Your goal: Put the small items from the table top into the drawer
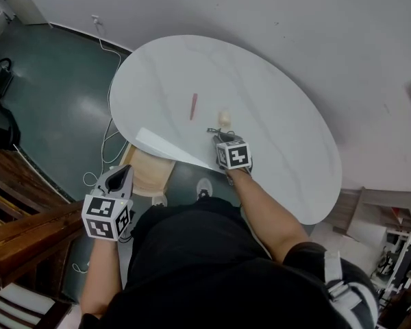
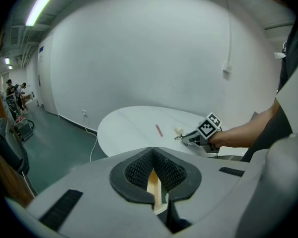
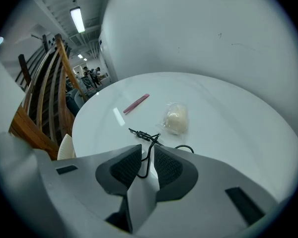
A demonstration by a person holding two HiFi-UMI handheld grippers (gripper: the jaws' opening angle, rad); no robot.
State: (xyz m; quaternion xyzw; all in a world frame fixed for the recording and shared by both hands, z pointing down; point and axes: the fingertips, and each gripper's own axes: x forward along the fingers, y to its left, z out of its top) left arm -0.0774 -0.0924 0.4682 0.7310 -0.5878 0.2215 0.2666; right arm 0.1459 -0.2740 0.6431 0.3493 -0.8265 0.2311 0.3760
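On white oval table (image 1: 281,115), right tongs (image 3: 147,151) apart astride black wire (image 3: 141,133); left tongs (image 2: 153,153) closed; green floor (image 1: 61,108).

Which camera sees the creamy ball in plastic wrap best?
The right gripper view: the cream ball in clear plastic wrap is close and big, its wrapper showing. The head view shows a small pale blob, the left gripper view a tiny dot.

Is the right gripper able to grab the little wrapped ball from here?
Probably yes. The wrapped ball lies just ahead of the right gripper on bare table; only a thin black wire sits between its parted jaws.
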